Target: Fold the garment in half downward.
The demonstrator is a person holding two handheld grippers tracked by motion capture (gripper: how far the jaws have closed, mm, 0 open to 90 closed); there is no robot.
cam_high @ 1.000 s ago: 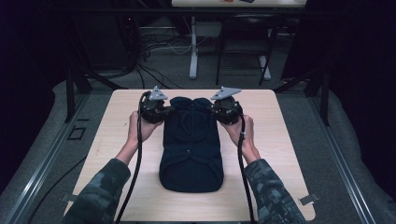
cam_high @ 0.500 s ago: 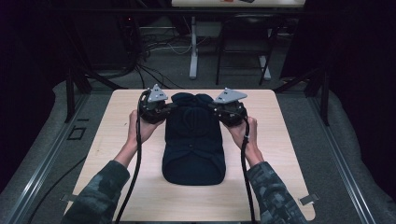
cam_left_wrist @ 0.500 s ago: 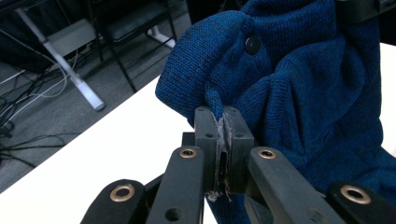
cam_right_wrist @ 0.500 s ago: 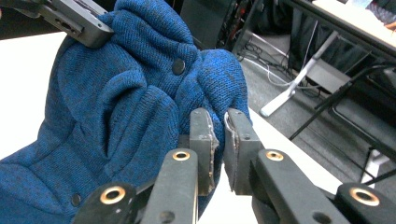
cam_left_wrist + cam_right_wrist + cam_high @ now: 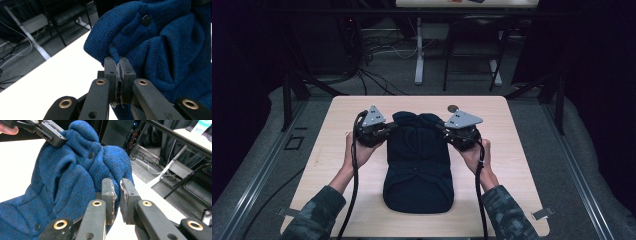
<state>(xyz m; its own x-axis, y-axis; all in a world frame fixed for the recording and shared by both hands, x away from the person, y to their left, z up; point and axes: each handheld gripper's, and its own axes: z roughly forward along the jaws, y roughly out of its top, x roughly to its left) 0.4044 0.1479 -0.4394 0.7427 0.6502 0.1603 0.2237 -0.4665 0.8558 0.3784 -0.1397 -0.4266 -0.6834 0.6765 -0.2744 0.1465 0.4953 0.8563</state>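
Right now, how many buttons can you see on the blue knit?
3: one button near the top fold by the left gripper, one mid-fold, one low. Folds of the knit may hide more.

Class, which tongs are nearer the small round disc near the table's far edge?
Right. The right tongs sit just short of the disc; the left tongs are across the blue sweater from it.

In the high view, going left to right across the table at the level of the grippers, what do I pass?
Bare table → left gripper → blue knit garment → right gripper → bare table again.
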